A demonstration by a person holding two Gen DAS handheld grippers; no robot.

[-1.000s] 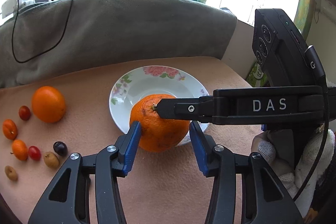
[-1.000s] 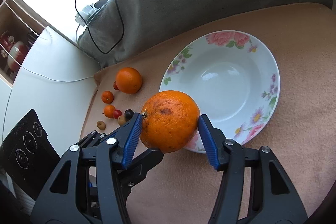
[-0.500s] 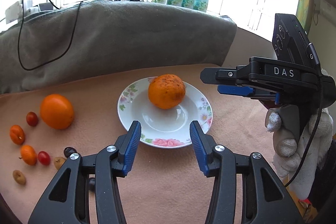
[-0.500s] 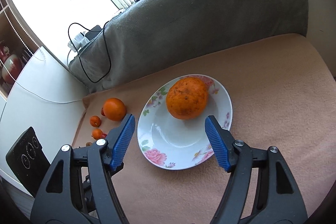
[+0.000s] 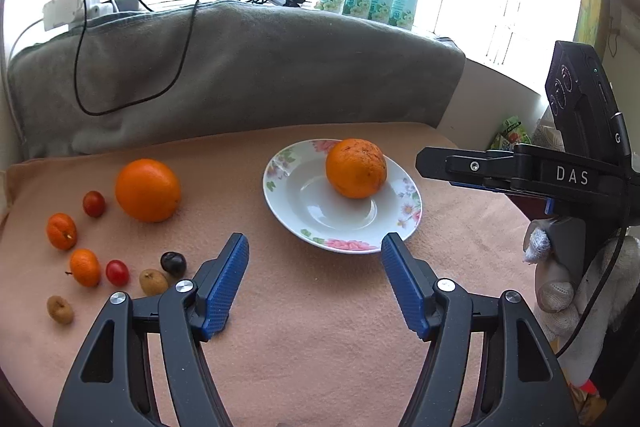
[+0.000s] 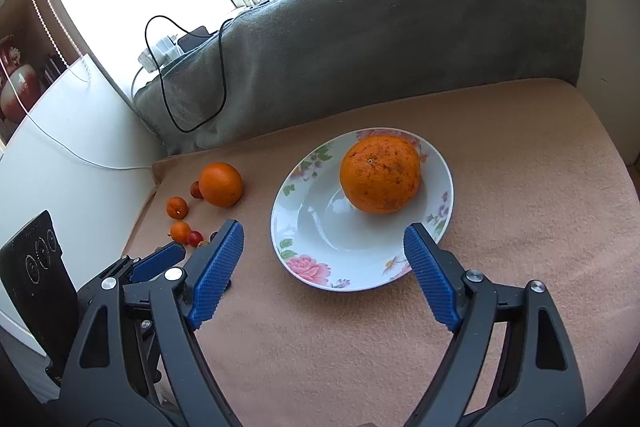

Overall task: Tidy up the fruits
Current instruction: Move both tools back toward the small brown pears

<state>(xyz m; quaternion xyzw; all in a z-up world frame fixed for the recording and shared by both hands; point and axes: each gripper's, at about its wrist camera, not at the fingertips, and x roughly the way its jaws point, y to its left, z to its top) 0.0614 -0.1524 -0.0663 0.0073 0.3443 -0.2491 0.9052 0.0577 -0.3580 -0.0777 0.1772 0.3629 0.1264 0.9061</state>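
Left of the plate [image 5: 404, 223], an orange [image 5: 147, 189] among small fruits [image 5: 85, 267].

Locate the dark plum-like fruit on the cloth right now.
In the left wrist view the dark fruit lies left of the left gripper, between a red cherry tomato and a small brown fruit.

- Left gripper [image 5: 315, 247]: black plastic frame, ribbed blue pads, silver screws.
- Right gripper [image 6: 323, 239]: same build, white "DAS" lettering along its side, black cable behind.
- White knit glove [image 5: 560, 291] beneath.
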